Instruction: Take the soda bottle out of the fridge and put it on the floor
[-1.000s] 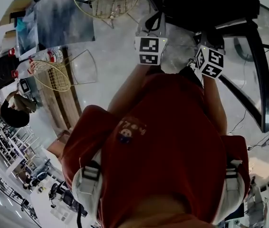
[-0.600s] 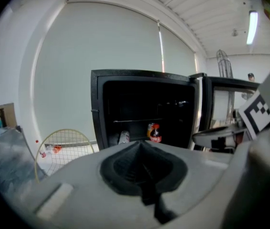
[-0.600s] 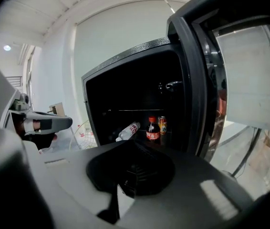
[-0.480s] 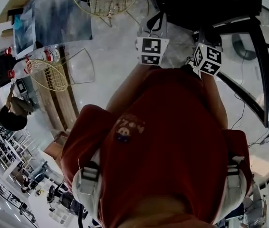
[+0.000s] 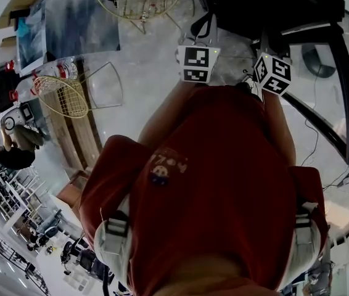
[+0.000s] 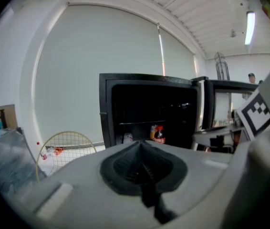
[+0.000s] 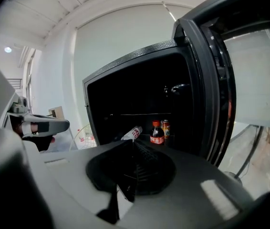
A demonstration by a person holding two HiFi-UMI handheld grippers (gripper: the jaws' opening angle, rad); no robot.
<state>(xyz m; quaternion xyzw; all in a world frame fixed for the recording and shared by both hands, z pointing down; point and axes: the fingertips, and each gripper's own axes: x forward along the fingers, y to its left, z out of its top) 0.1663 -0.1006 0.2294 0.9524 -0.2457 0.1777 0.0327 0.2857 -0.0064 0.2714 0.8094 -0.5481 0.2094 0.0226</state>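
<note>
Left tongs (image 6: 141,152) and right tongs (image 7: 130,162) have edged slightly up the head view toward the open fridge (image 7: 125,66). Both are closed tight and hold nothing. Beyond them, the soda bottle (image 7: 157,133) stands upright on the fridge shelf at centre frame, with a can (image 7: 165,127) just beside it.

soda bottle (image 7: 157,133) in fridge (image 7: 125,97), beside can (image 7: 165,127), left of door (image 7: 211,80)

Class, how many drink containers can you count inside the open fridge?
3, side by side: a tilted bottle left, an upright soda bottle middle, a can right. Darkness may hide more.
</note>
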